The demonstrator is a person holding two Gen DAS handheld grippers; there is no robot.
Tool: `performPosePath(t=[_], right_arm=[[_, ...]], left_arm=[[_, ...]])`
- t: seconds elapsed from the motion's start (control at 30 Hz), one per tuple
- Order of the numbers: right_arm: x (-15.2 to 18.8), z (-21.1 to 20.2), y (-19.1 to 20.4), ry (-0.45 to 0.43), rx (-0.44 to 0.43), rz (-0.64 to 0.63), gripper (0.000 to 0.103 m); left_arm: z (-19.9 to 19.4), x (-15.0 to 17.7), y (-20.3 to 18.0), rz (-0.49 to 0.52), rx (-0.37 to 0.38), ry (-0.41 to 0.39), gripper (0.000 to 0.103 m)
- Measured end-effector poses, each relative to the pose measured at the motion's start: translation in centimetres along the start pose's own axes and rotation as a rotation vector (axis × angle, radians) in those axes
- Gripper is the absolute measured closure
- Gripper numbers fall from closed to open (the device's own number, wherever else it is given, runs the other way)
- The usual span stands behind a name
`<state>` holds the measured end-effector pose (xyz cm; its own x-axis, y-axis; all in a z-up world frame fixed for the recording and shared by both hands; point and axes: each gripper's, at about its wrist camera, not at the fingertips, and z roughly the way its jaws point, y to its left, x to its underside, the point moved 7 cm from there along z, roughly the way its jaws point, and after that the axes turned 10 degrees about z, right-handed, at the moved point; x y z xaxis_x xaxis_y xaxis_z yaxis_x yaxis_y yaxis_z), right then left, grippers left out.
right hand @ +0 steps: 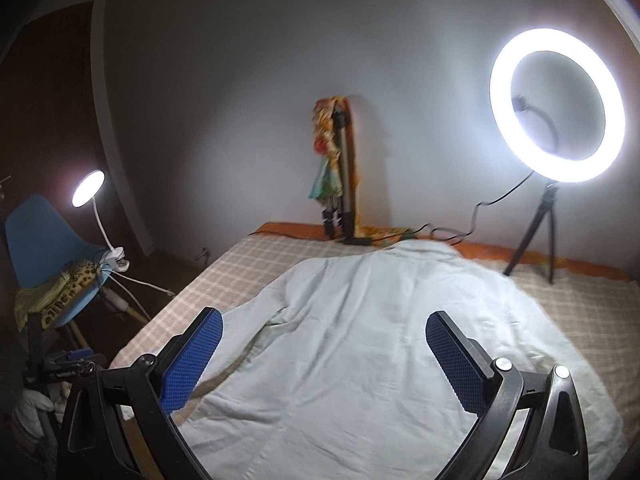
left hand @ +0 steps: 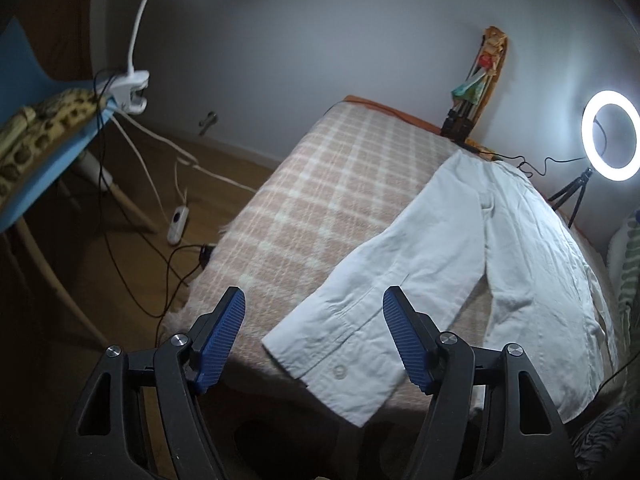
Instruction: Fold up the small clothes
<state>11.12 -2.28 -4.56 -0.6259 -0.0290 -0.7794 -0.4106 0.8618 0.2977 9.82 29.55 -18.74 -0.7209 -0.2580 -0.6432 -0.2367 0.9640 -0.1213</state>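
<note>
A small white button-up shirt (left hand: 472,248) lies spread flat on a pink-and-white checked blanket (left hand: 320,184) on a bed. Its left sleeve, with a buttoned cuff (left hand: 340,368), reaches toward the bed's near edge. My left gripper (left hand: 314,300) is open and empty, hovering just above and in front of that cuff. In the right wrist view the shirt (right hand: 360,340) fills the middle, collar at the far end. My right gripper (right hand: 324,324) is open and empty, held over the shirt's lower body.
A lit ring light on a tripod (right hand: 556,108) stands at the bed's far right, its cable running along the wall. A folded tripod with cloth (right hand: 336,176) leans on the wall. A blue chair (right hand: 44,248) with a clip lamp (right hand: 88,188) stands left of the bed; cables cross the floor (left hand: 176,220).
</note>
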Motion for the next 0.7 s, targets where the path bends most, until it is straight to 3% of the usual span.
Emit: performPosePath(t=[0.23, 0.47, 0.7], right_arm=[[0.9, 7.8, 3.1, 0.184, -0.085, -0.004, 0.007], [2.2, 14.4, 4.6, 0.325, -0.095, 0.02, 0.02], [3.2, 18.4, 5.9, 0.389, -0.087, 0.0, 0.026]], left_arm=[[2.9, 1.9, 1.3, -0.035, 0.061, 0.081, 0.044], [4.3, 2.5, 1.2, -0.027, 0.086, 0.121, 0.051], [5.4, 2.9, 1.3, -0.05, 0.116, 0.149, 0.055]])
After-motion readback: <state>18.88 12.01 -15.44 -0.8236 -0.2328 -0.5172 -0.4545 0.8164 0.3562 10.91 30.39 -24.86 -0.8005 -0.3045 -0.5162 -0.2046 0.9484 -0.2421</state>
